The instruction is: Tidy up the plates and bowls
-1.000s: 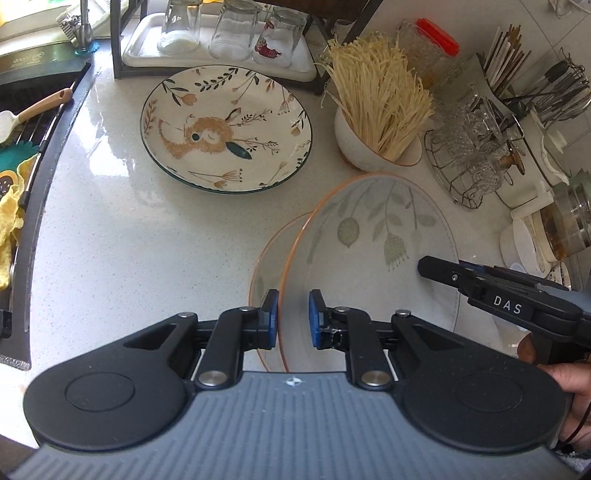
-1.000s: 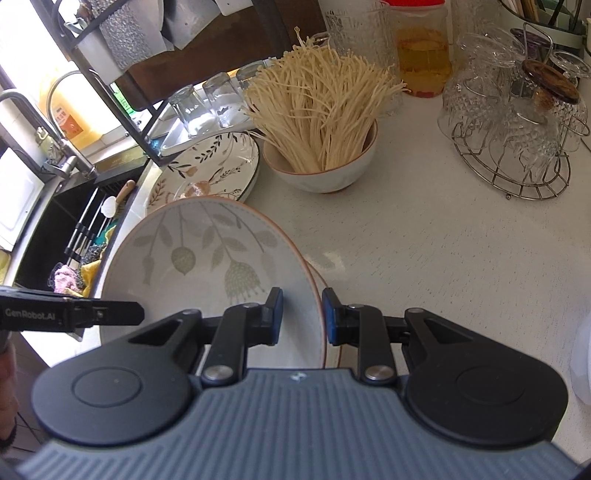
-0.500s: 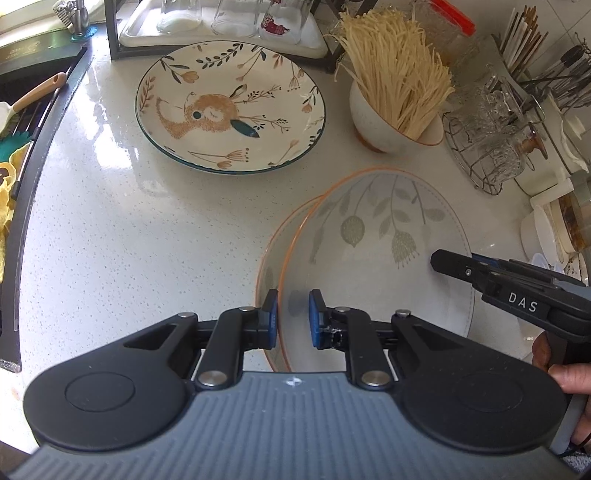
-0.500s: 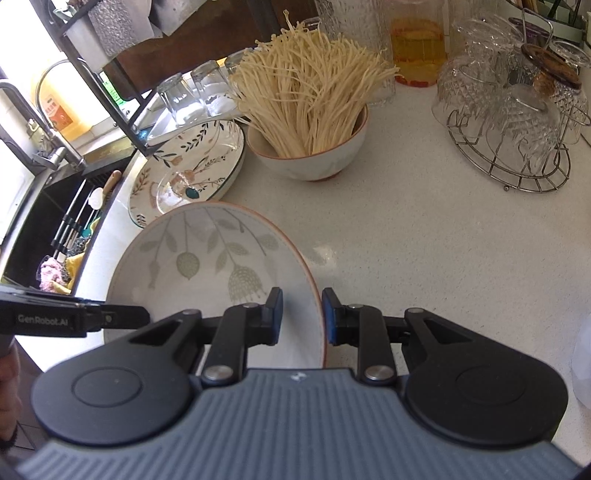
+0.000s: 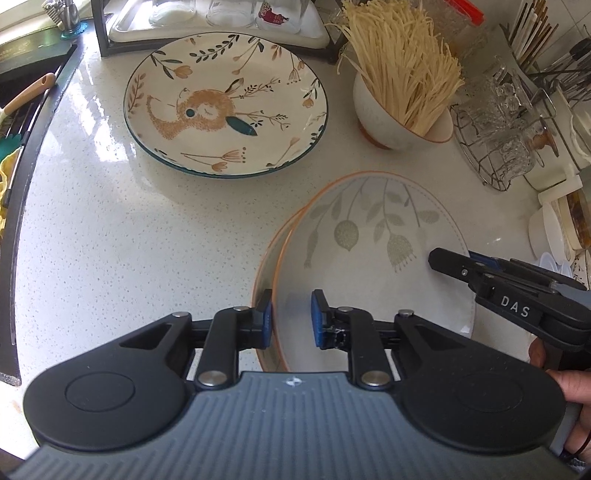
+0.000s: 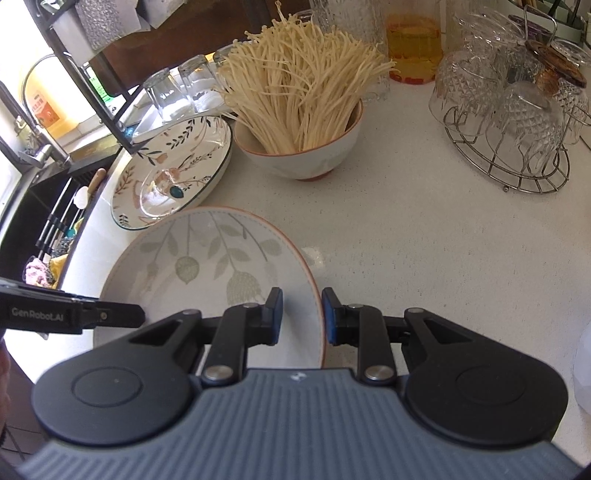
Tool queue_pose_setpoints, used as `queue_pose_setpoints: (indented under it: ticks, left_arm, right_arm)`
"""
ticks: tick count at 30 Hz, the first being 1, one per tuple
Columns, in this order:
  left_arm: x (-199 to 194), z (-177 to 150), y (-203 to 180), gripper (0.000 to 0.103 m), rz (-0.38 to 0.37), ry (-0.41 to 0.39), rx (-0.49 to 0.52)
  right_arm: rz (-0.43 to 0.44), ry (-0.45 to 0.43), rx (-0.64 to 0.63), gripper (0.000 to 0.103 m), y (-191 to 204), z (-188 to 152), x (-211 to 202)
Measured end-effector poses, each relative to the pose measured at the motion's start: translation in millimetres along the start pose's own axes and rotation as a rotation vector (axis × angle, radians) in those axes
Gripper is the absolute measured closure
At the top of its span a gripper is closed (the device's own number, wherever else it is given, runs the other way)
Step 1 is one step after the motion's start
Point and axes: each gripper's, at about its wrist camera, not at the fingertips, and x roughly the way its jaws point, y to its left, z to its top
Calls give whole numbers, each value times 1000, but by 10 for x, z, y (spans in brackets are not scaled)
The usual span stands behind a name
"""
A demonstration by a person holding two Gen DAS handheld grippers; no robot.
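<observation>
A leaf-patterned plate (image 5: 369,251) with an orange rim lies tilted on a second like plate, whose rim (image 5: 263,266) shows at its left edge. My left gripper (image 5: 290,314) straddles the near left rim. Its jaws are opening, and the right pad stands clear of the rim. In the right wrist view the same plate (image 6: 207,266) has its right rim between the pads of my right gripper (image 6: 301,314), which is shut on it. A rabbit-patterned plate (image 5: 225,103) lies flat further back.
A bowl (image 5: 384,122) of enoki mushrooms stands behind the plates. To its right a wire rack (image 6: 509,122) holds upturned glasses. The sink (image 5: 22,110) lies along the left. A tray of glasses (image 5: 221,22) stands at the back. A person's hand (image 5: 569,384) holds the right gripper.
Both grippers have sunk toward the counter with the leaf plate, which now lies closer over the lower plate. My left gripper's jaws have widened; the right one's gap is unchanged.
</observation>
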Motion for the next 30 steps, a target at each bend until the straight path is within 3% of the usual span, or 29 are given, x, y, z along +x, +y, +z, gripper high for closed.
queue_pose_setpoints:
  ticks: [4,6,20,30]
  left_arm:
    - [-16,14,-39,58,-12,4,-3]
    - [-23,21,-60,55,-9,10,-5]
    - [-70,-19,-81,53,3,87,-38]
    - [-198,-101,-80,48,-5,91,-52]
  right_arm:
    - [0,11,-10,77,20,-33,31]
    - [3,14,-12,77,25,-47,49]
    - [-2,14,-24,77,51,-81,74]
    - [-16,3,-44,76,84,-90,69]
